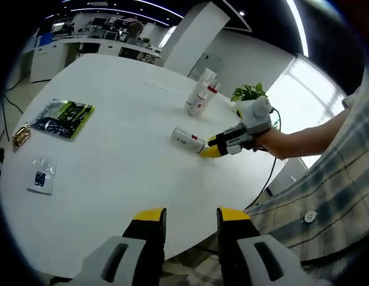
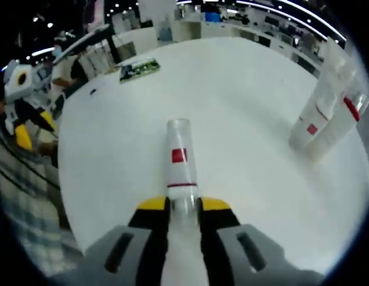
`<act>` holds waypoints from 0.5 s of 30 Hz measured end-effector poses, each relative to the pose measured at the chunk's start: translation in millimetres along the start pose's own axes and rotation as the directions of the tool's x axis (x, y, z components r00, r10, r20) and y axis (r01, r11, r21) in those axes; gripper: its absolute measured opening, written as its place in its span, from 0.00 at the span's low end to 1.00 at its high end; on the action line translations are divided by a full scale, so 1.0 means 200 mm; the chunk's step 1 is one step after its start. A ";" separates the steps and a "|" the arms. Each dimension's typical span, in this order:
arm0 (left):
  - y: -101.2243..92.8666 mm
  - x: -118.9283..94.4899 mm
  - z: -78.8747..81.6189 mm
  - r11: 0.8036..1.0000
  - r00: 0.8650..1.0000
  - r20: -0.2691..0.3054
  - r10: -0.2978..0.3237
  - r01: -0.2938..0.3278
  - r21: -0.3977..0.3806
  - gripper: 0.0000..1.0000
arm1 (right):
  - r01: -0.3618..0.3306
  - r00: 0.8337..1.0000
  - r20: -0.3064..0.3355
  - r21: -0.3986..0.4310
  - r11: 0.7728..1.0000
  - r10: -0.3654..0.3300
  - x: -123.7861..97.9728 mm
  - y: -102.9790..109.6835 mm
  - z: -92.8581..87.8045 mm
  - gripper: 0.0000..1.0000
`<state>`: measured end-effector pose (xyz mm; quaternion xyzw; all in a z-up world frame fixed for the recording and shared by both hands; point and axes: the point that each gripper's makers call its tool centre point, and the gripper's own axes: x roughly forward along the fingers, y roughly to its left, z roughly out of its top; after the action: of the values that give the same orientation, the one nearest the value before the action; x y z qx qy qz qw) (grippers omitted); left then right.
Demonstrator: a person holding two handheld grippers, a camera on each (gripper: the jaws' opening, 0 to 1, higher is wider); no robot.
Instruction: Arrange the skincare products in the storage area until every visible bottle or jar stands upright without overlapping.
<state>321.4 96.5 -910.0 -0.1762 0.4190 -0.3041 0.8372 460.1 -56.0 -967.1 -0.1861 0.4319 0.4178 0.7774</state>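
A white bottle with a red label lies on its side on the white table. My right gripper is shut on its clear cap end. In the left gripper view the same lying bottle is held by the right gripper, which comes in from the right in a person's hand. Two or three white skincare bottles stand upright together further back, and they stand as upright bottles to the right of my right gripper. My left gripper is open over the table's near edge, with nothing between its fingers.
A green packet, a small clear sachet and a small gold item lie on the table's left part. A potted plant stands past the far edge. A checked sleeve is at the right.
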 end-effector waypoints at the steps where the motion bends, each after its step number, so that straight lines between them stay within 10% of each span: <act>1: 0.01 0.00 0.00 1.000 1.000 -0.001 0.000 0.000 0.001 0.35 | -0.004 1.000 0.001 -0.013 1.000 0.004 0.00 0.01 0.01 0.17; 7: 0.09 0.02 0.05 0.997 0.998 0.004 0.063 -0.063 0.036 0.39 | -0.159 0.987 0.012 -0.071 0.985 0.160 -0.03 0.20 0.11 0.17; 15: 0.14 0.05 0.14 0.980 0.992 0.017 0.122 -0.123 0.158 0.44 | -0.337 0.940 -0.066 -0.348 0.875 0.336 -0.10 0.49 0.27 0.17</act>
<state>358.4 112.0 -913.7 -0.0841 0.4006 -0.2837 0.8672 403.3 25.7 -914.6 -0.2459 0.3770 0.6168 0.6458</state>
